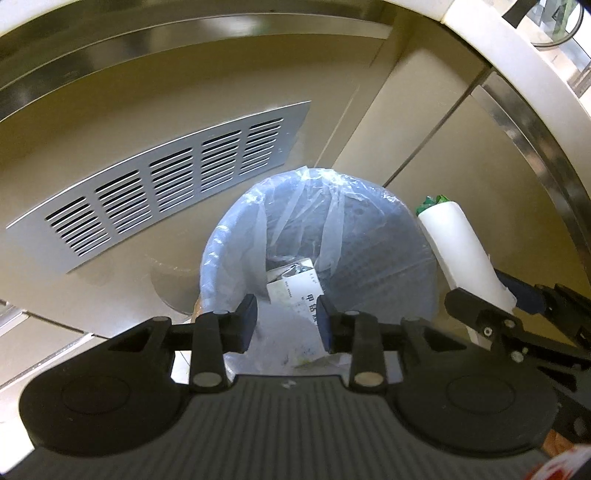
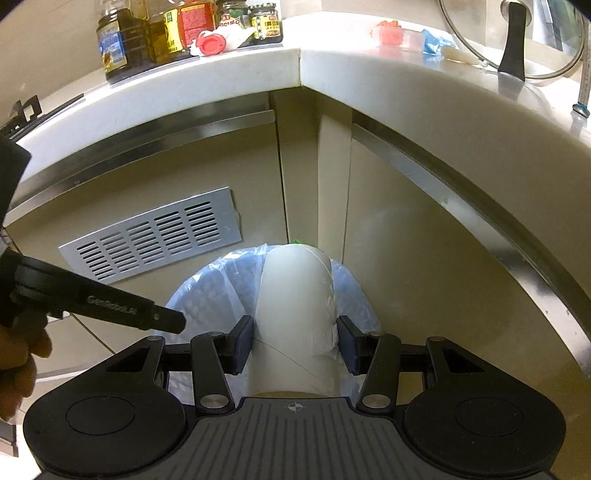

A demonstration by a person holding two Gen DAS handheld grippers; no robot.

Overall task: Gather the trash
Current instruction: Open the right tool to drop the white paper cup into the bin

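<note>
**Cup over the bin, carton in the bag**

Where two cream cabinet fronts (image 2: 207,173) meet in a corner, a white counter (image 2: 332,74) runs above them, edged beneath by a strip of bright metal. A slotted metal vent (image 1: 177,177) is set into the left-hand front. On the floor in that corner stands a blue bin (image 1: 369,258), lined with a thin clear bag (image 1: 295,206) that folds over its rim.

Above the bin, the right gripper (image 2: 295,341) holds a white paper cup (image 2: 295,306) on its side between its blue pads, jaws closed on the cup's wall. In the left wrist view the same cup sits at the bin's right edge, with something green and crumpled (image 1: 432,201) poking out of its far end.

The left gripper (image 1: 287,322) hangs over the bin's mouth with its jaws apart and nothing pressed between them. Beyond its pads, down inside the bag, lies a small white carton (image 1: 295,284) with dark printing on it.

Up on the counter, well away from the bin, stand dark sauce bottles and jars (image 2: 184,33), a red lid (image 2: 210,46) and, to the right, a glass pot lid (image 2: 517,40). Part of a hand (image 2: 18,354) shows at the left edge of the right wrist view, gripping the left tool.
</note>
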